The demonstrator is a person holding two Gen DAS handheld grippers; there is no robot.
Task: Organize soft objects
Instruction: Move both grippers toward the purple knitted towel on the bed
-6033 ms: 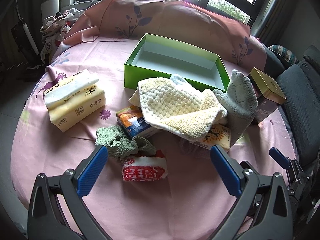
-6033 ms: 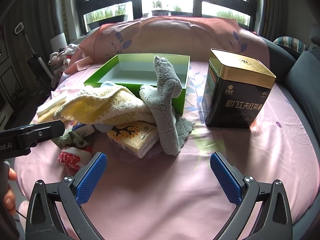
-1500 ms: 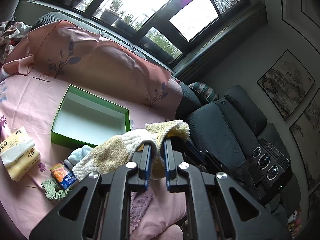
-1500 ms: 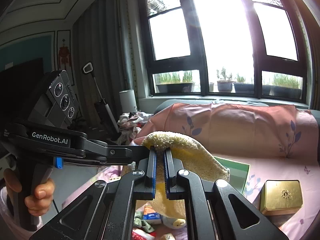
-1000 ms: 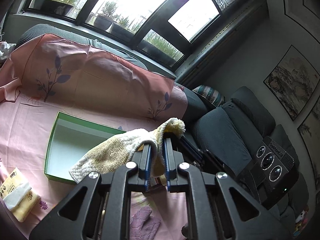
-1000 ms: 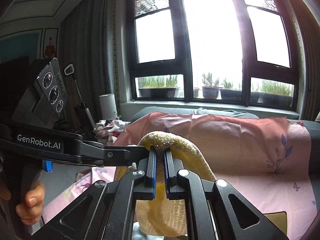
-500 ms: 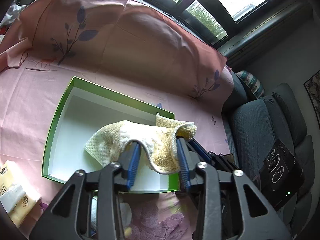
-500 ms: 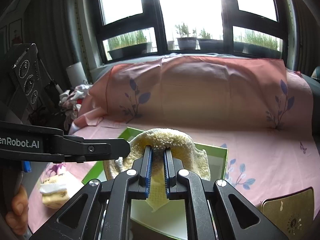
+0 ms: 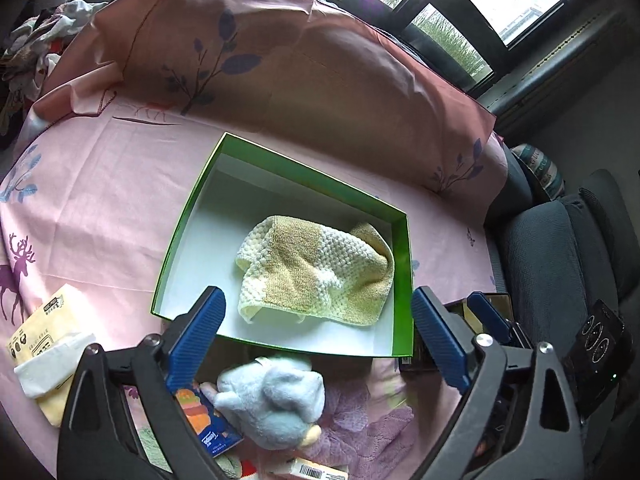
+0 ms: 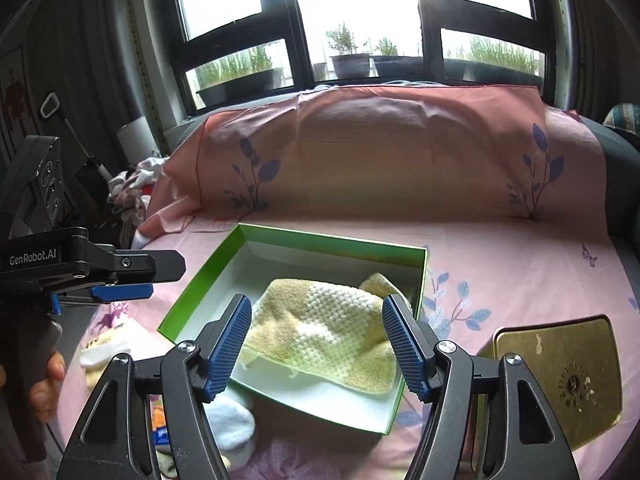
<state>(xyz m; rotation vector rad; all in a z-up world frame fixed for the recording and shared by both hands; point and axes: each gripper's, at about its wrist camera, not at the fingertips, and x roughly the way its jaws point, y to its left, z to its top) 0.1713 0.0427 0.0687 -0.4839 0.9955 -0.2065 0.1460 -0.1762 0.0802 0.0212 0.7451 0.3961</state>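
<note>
The yellow-and-cream towel (image 9: 316,270) lies loosely folded inside the green box (image 9: 402,280), toward its right side, one corner riding up against the right wall. The left gripper (image 9: 318,336) hangs over the box's near edge with its blue fingers (image 9: 196,332) spread wide and nothing between them; the right gripper (image 10: 316,344) is likewise spread and empty, its fingers (image 10: 226,346) framing the towel from above. The box's near wall is partly covered by both grippers' frames. On the pink tabletop (image 9: 92,208) in front of the box, a pale blue plush toy (image 9: 272,396) is half hidden by the left gripper, and an orange-and-blue packet (image 9: 204,420) beside it is largely covered. A tissue pack (image 9: 44,344) sits at the left edge. The gold-lidded tin (image 10: 560,376) stands right of the box, its sides cut off.
</note>
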